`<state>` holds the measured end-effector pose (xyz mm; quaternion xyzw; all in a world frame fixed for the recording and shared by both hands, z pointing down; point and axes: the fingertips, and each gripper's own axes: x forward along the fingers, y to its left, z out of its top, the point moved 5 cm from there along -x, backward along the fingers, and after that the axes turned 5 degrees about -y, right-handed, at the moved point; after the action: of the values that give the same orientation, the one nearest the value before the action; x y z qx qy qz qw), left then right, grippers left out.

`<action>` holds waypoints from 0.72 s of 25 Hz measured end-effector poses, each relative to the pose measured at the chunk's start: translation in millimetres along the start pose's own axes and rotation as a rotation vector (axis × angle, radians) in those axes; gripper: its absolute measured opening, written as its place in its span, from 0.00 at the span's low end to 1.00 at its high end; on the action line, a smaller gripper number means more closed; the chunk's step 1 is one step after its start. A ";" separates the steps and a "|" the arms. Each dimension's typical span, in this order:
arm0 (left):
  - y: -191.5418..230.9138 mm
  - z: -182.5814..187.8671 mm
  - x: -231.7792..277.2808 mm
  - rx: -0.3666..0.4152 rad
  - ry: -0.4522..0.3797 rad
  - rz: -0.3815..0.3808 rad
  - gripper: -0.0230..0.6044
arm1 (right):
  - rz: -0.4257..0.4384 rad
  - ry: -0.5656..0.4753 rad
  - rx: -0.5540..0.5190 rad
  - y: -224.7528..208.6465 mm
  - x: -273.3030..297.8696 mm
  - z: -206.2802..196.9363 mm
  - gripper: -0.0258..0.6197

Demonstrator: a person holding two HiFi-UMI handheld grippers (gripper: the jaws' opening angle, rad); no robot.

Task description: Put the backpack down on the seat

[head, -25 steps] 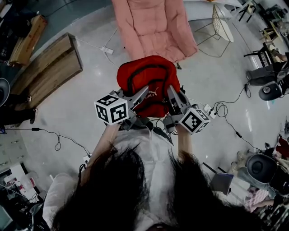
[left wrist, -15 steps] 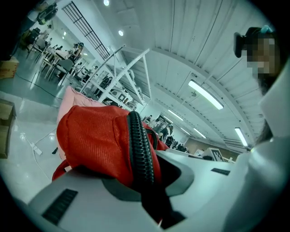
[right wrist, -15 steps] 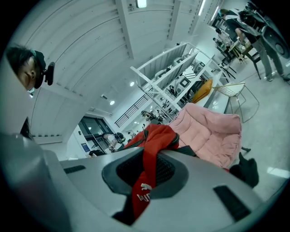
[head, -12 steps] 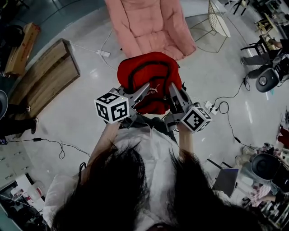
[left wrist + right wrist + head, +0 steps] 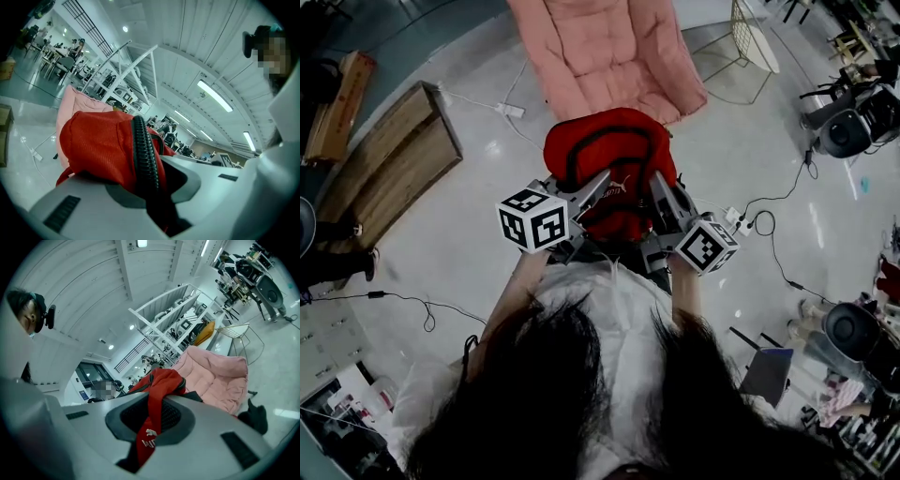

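Well, backpack hanging short of the seat, thin grips risking a slip

Both hand-held grippers are carrying the red backpack (image 5: 609,155) in the air, on the near side of the pink seat (image 5: 605,56) and not touching it. The left hand-held gripper (image 5: 602,181) is clamping shut on red fabric beside the black ribbed zip. The right hand-held gripper (image 5: 657,185) is pinching shut on a narrow red strap with a white logo.

Risks, as I'm judging them:
- The right grip is sitting on a thin strap only, so the strap may be sliding through the jaws if the bag swings.
- The bag is hanging short of the seat, so letting go here is dropping it onto the floor (image 5: 469,234).
- The cushion is looking soft and sloped, so a landing on its near edge may be tipping the bag off.
- A white power strip (image 5: 512,111) is lying on the floor left of the seat, making a trip hazard.

Orientation: the backpack's rounded end is pointing away from the person, toward the seat. The long axis seems to be running from the jaws toward the seat. The lower part is hiding behind the hand-held grippers, so I'm not sure.
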<state>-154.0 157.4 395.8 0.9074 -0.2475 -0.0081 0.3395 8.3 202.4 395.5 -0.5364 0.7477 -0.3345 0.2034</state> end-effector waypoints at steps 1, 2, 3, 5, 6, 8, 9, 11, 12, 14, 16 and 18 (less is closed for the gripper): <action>0.6 -0.9 4.0 -0.002 0.002 0.004 0.16 | 0.002 0.003 0.001 -4.5 1.0 1.5 0.11; 0.7 -1.3 8.6 -0.004 0.003 0.009 0.16 | 0.006 0.006 0.004 -9.2 2.3 4.1 0.11; 0.7 -0.8 14.1 -0.005 0.003 0.015 0.16 | 0.011 0.009 0.008 -14.1 4.2 7.8 0.11; 1.2 2.5 27.9 -0.005 -0.002 0.031 0.16 | 0.023 0.018 0.014 -25.6 10.4 18.2 0.11; 2.0 4.7 36.4 -0.004 -0.005 0.039 0.16 | 0.028 0.024 0.016 -32.1 14.4 24.4 0.11; 5.3 9.3 55.6 -0.003 -0.013 0.059 0.16 | 0.037 0.040 0.021 -46.0 24.4 37.9 0.11; 8.1 12.2 65.4 -0.005 -0.018 0.071 0.16 | 0.045 0.051 0.022 -53.7 31.2 44.6 0.11; 15.2 19.8 84.0 -0.008 -0.030 0.102 0.16 | 0.064 0.079 0.023 -68.1 47.8 57.9 0.11; 18.2 24.0 93.4 -0.011 -0.036 0.118 0.16 | 0.075 0.093 0.024 -75.2 56.1 64.9 0.11; 21.3 31.7 114.1 -0.019 -0.050 0.146 0.16 | 0.097 0.118 0.023 -90.0 70.2 81.5 0.11; 21.3 38.6 135.4 -0.029 -0.069 0.169 0.16 | 0.118 0.140 0.020 -103.6 81.9 100.8 0.11; 20.6 46.3 155.6 -0.035 -0.085 0.191 0.16 | 0.136 0.153 0.020 -114.9 92.7 120.0 0.11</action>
<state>-35.2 45.0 396.8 0.8725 -0.3467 -0.0186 0.3438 132.7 58.5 399.9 -0.4552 0.7925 -0.3671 0.1731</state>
